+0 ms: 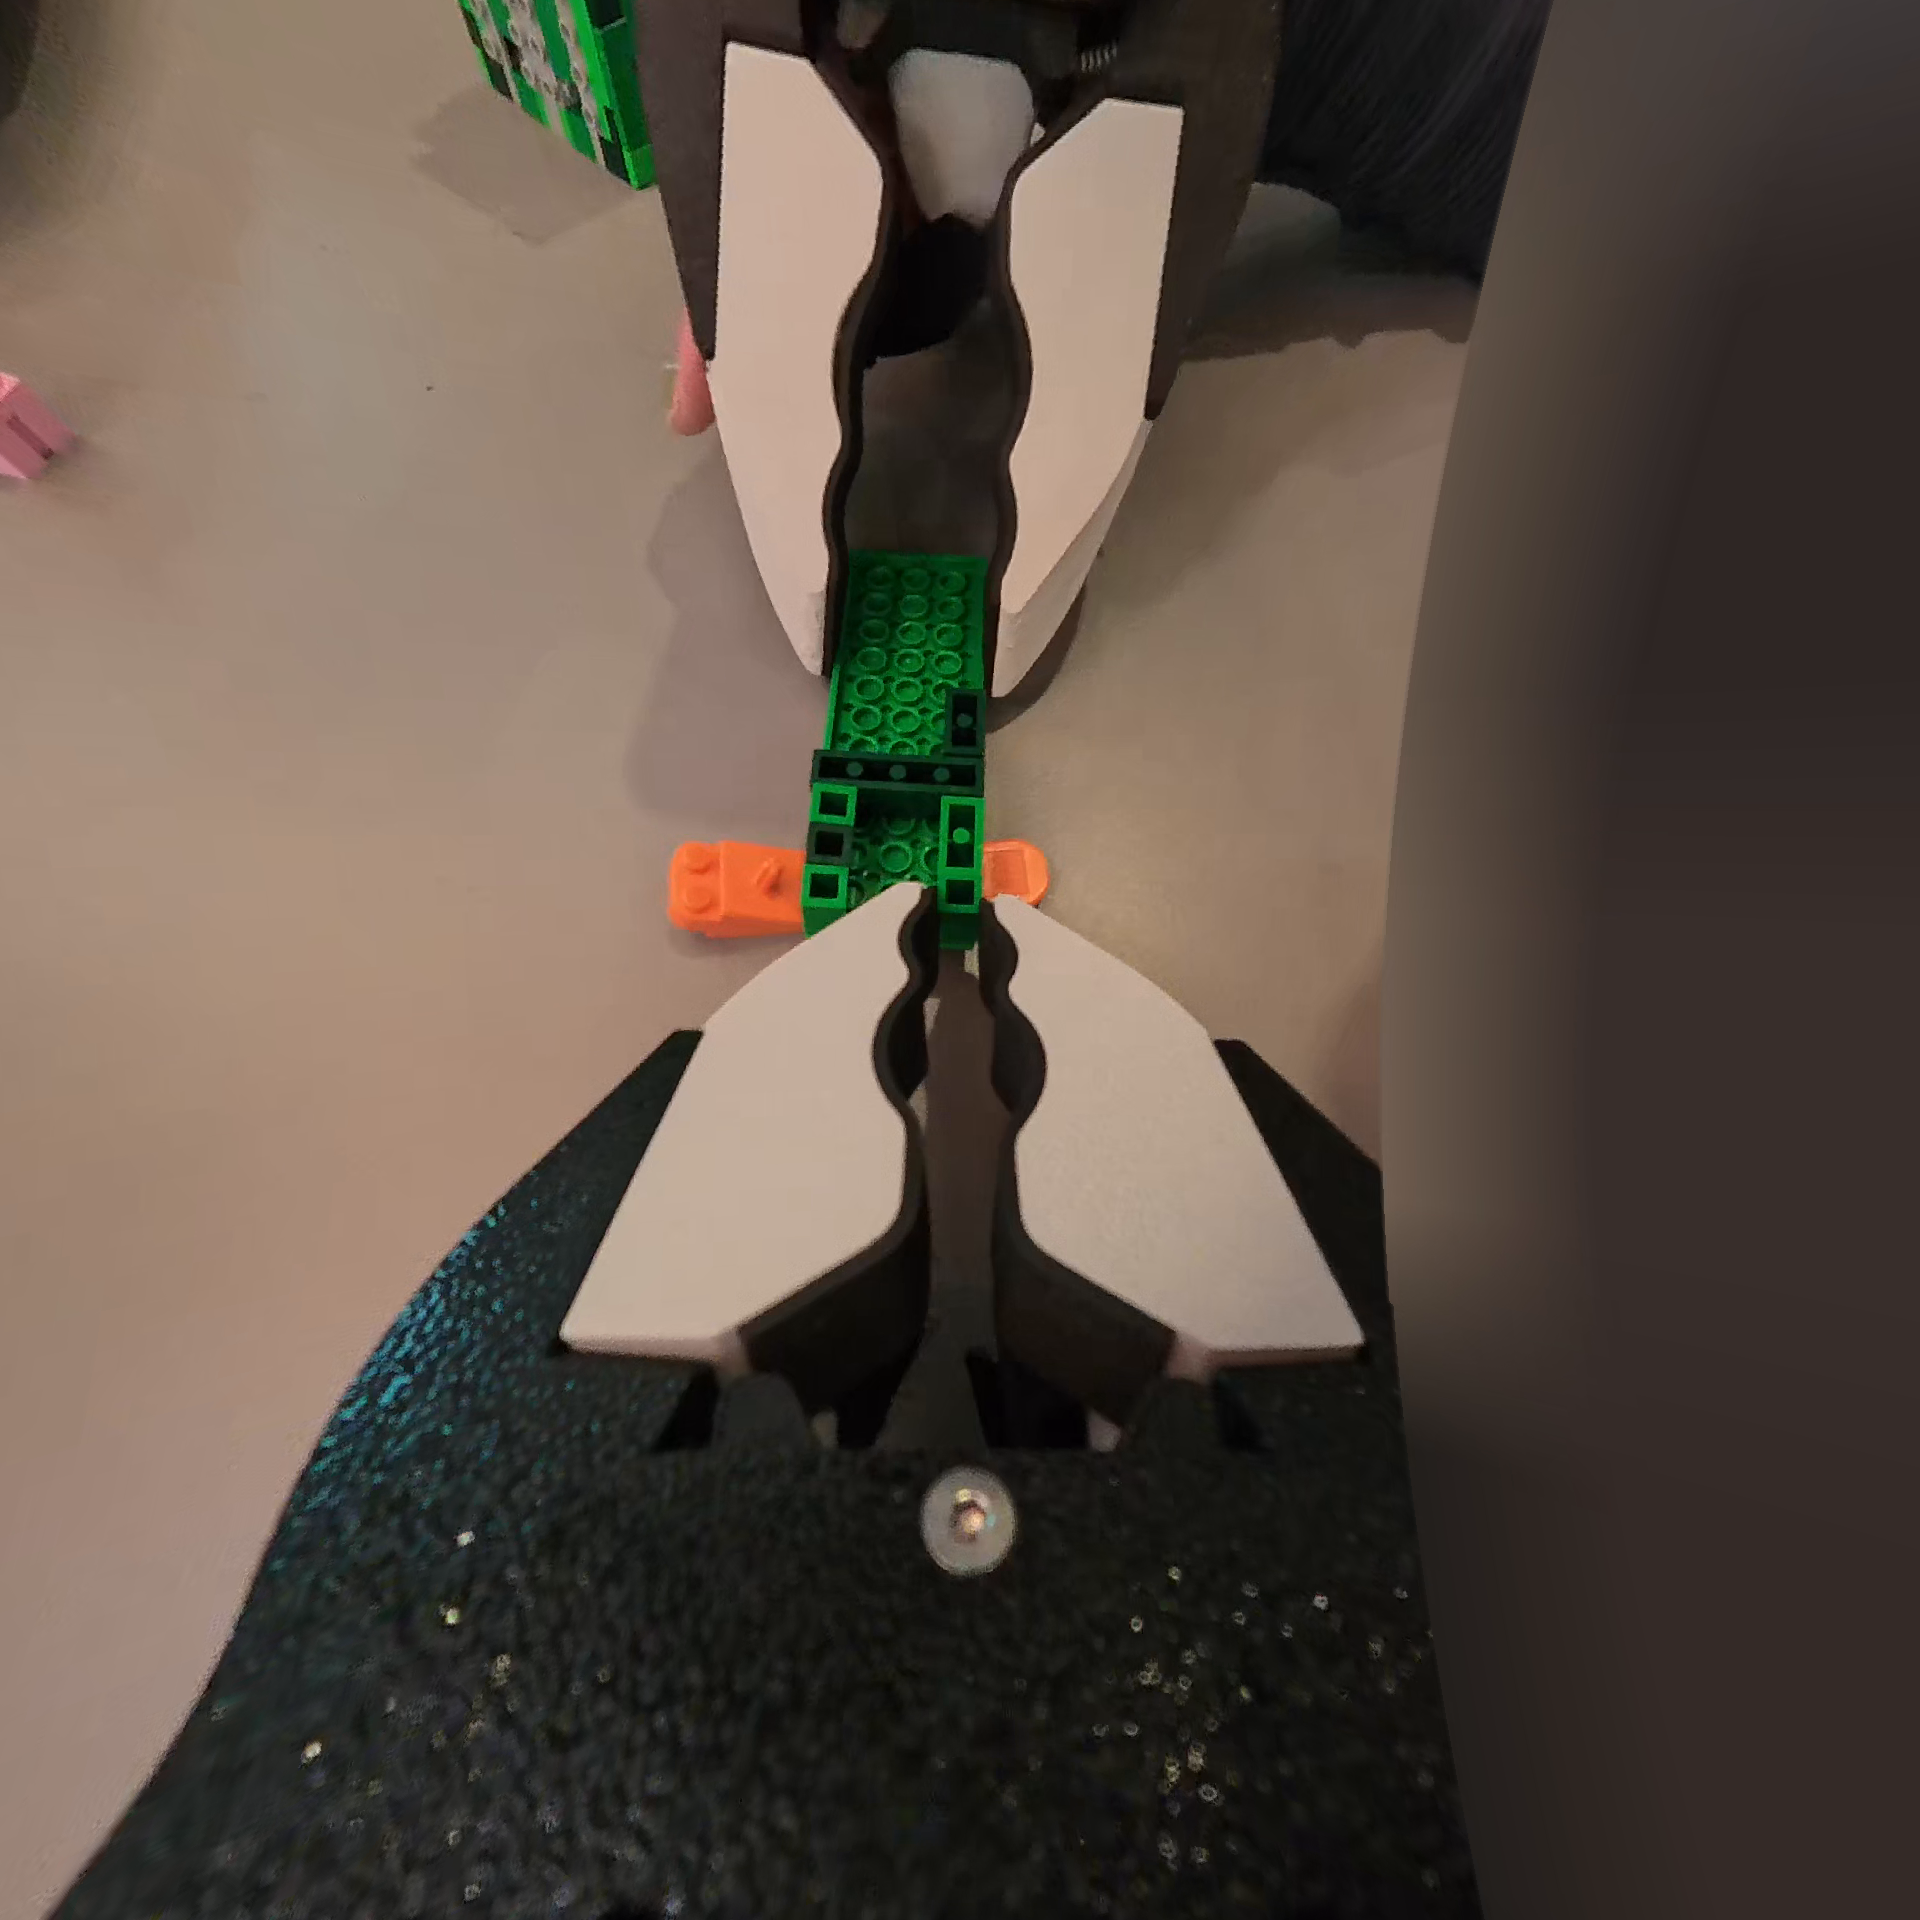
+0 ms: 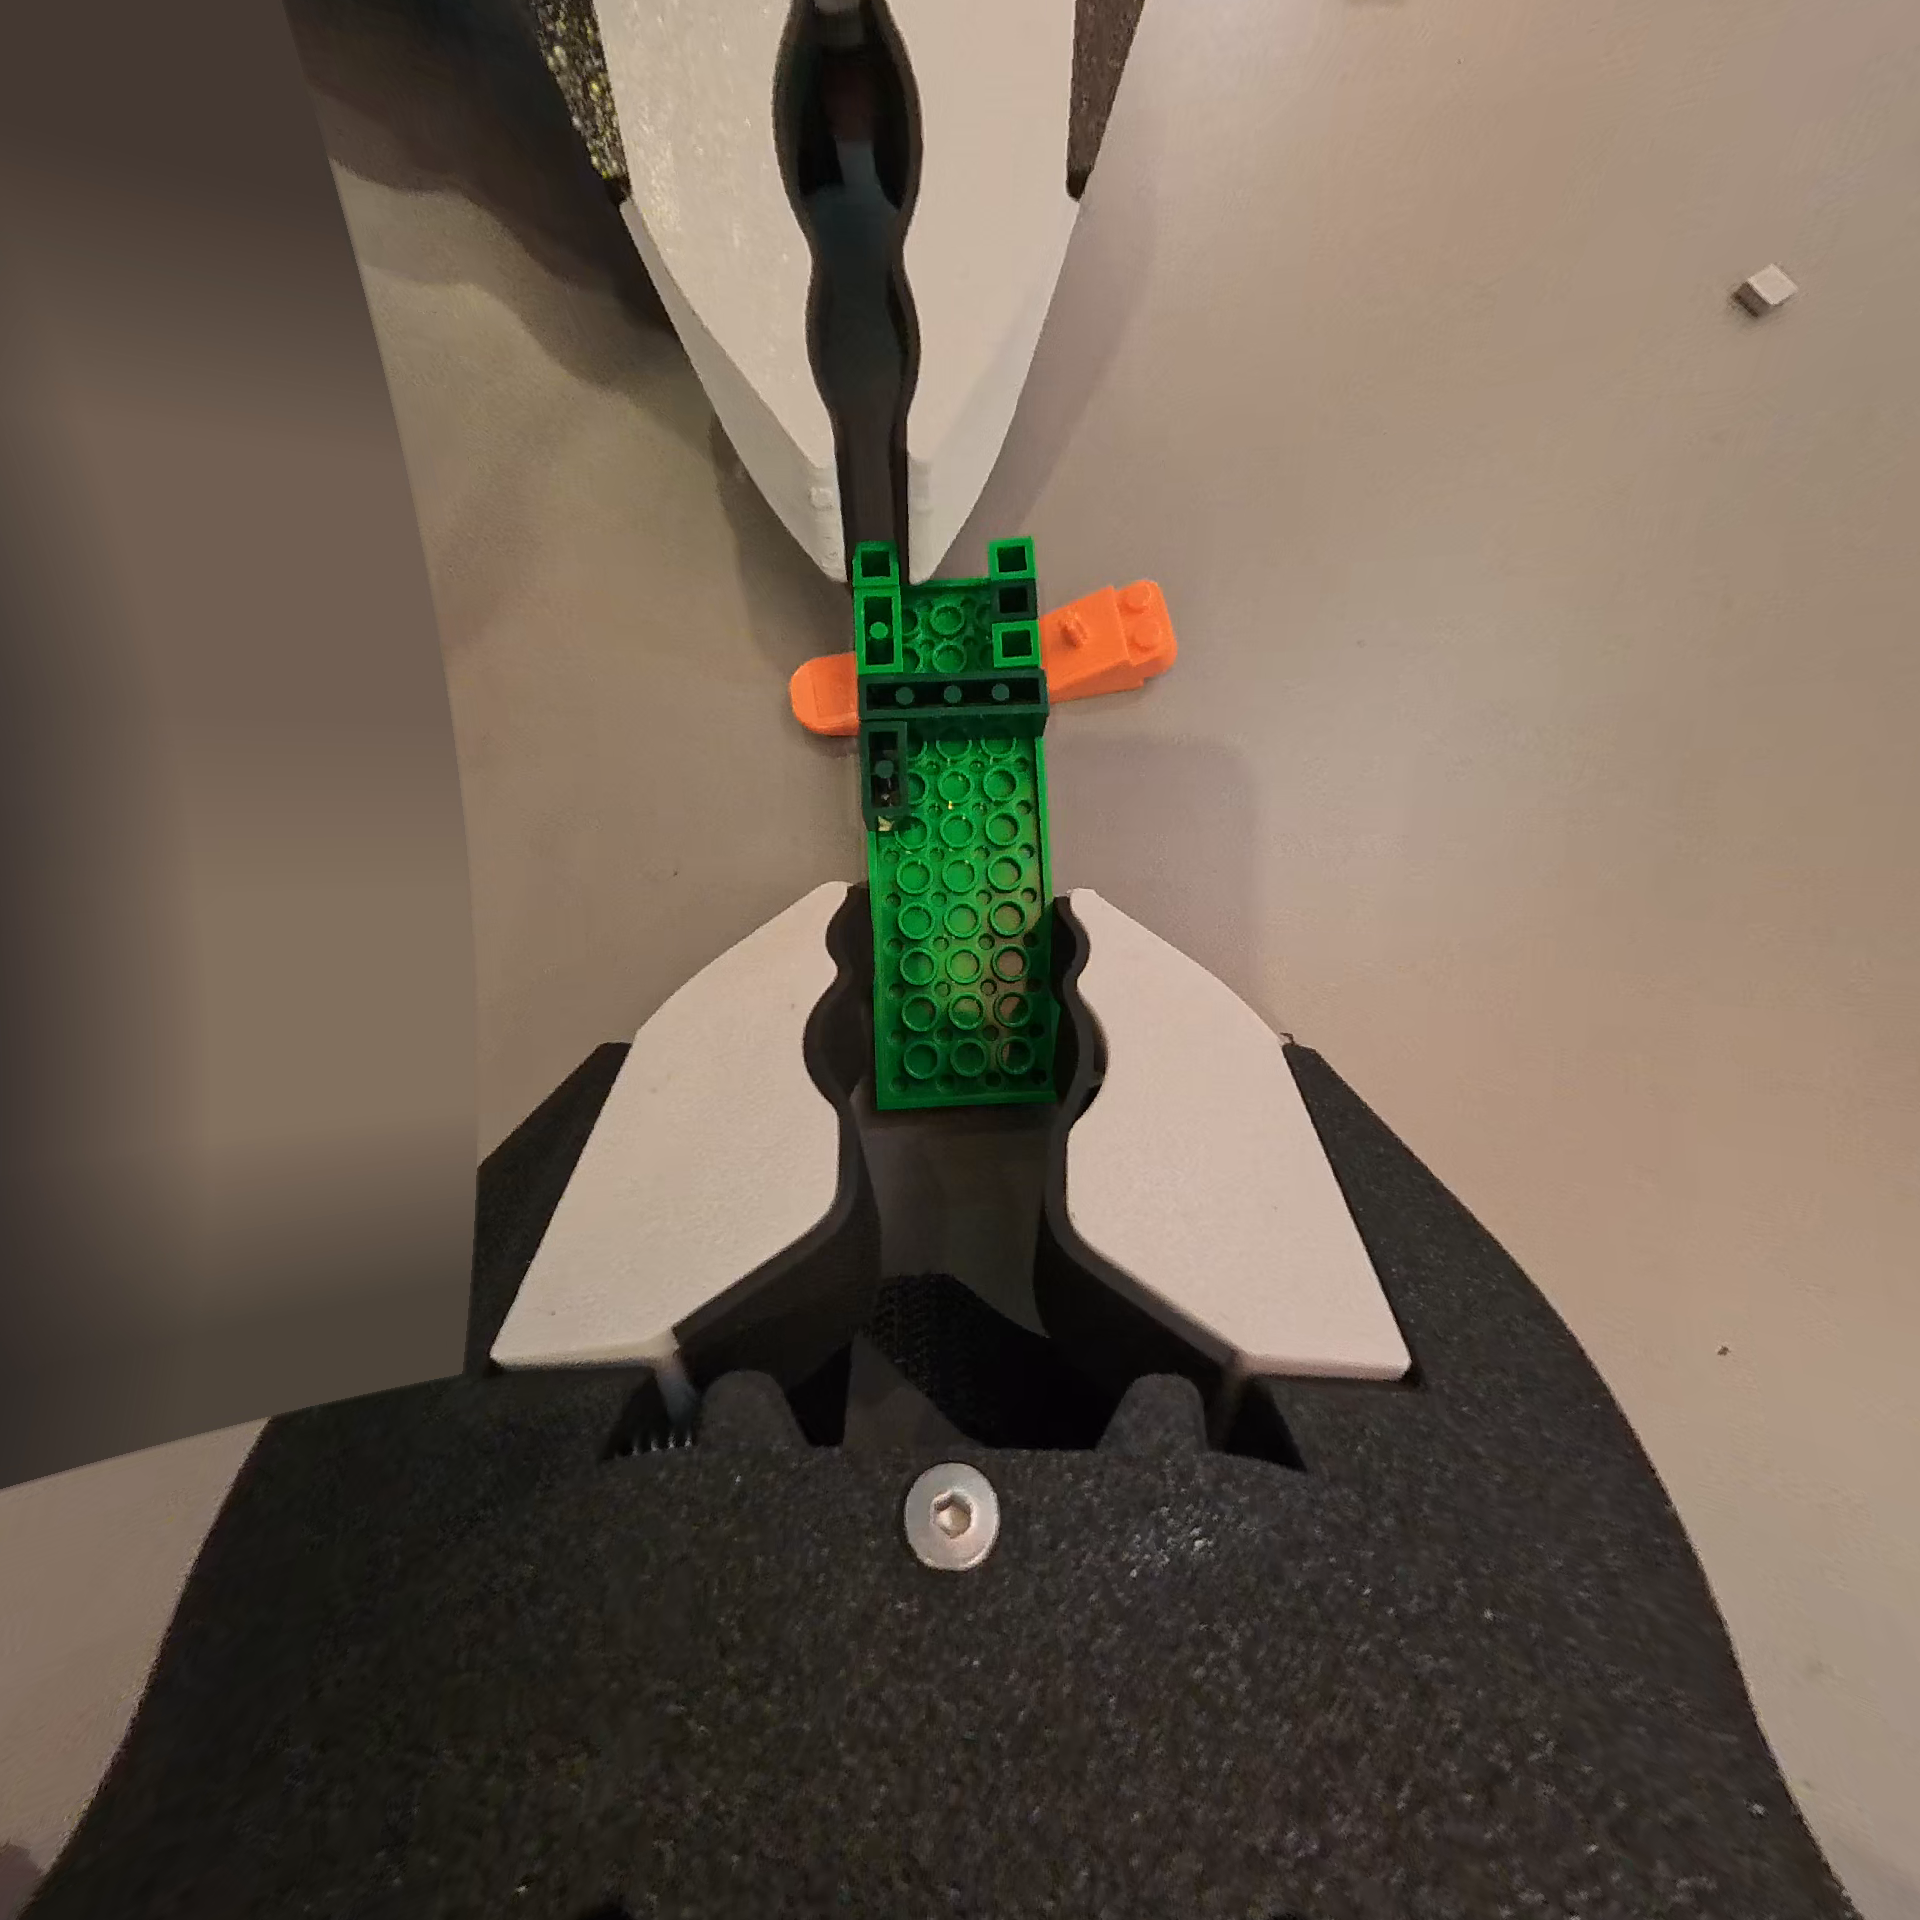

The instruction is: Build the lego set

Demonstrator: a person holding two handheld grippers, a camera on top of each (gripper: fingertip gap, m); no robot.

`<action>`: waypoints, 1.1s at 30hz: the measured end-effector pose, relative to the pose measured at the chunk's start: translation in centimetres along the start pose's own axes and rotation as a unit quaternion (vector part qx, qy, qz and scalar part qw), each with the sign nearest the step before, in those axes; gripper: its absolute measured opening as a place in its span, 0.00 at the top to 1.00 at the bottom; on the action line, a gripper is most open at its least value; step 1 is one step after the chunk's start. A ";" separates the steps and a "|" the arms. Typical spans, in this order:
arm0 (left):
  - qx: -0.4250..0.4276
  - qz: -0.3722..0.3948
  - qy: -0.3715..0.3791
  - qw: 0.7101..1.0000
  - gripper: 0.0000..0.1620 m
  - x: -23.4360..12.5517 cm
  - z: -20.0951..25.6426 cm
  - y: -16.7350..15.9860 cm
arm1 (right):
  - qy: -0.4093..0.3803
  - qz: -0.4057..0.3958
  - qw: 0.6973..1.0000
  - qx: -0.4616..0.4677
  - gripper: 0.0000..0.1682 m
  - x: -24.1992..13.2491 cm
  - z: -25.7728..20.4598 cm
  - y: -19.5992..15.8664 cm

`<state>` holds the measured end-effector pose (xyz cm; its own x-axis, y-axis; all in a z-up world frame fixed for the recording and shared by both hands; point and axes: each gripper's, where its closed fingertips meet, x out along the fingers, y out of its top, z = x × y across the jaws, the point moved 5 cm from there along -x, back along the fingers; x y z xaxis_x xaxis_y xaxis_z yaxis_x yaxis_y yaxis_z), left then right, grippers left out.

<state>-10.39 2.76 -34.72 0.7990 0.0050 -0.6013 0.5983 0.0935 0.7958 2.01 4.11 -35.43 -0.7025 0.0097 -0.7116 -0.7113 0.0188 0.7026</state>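
A long green lego plate (image 1: 902, 665) is held between both grippers, its hollow side towards the cameras, with small bright green and dark green bricks (image 1: 899, 771) stuck across one end. My right gripper (image 2: 958, 914) is shut on the plate's (image 2: 961, 935) bare end, one finger on each long edge. My left gripper (image 1: 956, 914) is nearly closed, pinching a green corner brick (image 1: 958, 896) at the opposite end. An orange brick separator (image 1: 727, 883) lies crosswise behind the assembly and also shows in the right wrist view (image 2: 1117, 634). Each view shows the other gripper opposite: right (image 1: 909, 655), left (image 2: 883, 556).
A beige table (image 1: 312, 727) lies beneath. A built green and black block (image 1: 561, 83) stands at the far left. Pink pieces (image 1: 26, 426) lie at the left edge. A small grey piece (image 2: 1763, 301) lies apart on the table. Tip to tip, the grippers are about 6 cm apart. Between my left fingertips and the orange brick separator (image 1: 727, 883) there is roughly 4 cm.
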 end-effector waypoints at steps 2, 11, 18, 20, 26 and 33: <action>0.015 -0.005 0.008 1.000 0.96 0.0 0.1 0.0 | -0.001 0.000 1.000 -0.001 0.81 0.0 0.0 0.0; -0.028 0.013 -0.019 0.999 0.96 0.0 -0.3 -0.1 | 0.002 0.009 1.000 0.007 0.81 0.0 0.1 -0.1; 0.019 -0.004 0.011 1.000 0.96 0.0 -0.1 0.0 | 0.001 0.014 1.000 0.010 0.81 0.0 0.2 -0.1; 0.041 -0.016 0.028 0.999 0.96 0.0 0.0 0.0 | 0.000 0.013 1.000 0.008 0.81 0.0 0.2 -0.1; 0.047 -0.040 0.038 0.997 0.96 0.0 0.0 0.4 | -0.006 0.010 1.000 -0.001 0.81 0.0 0.2 -0.1; 0.016 -0.009 0.015 1.000 0.88 -0.2 0.1 0.7 | 0.005 0.028 0.999 0.015 0.81 0.0 0.4 -0.1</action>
<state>-10.13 2.70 -34.04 0.7868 0.0327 -0.6163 0.6139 0.0611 0.7870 2.09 4.48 -35.55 -0.7410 0.0025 -0.6715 -0.6706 0.0486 0.7402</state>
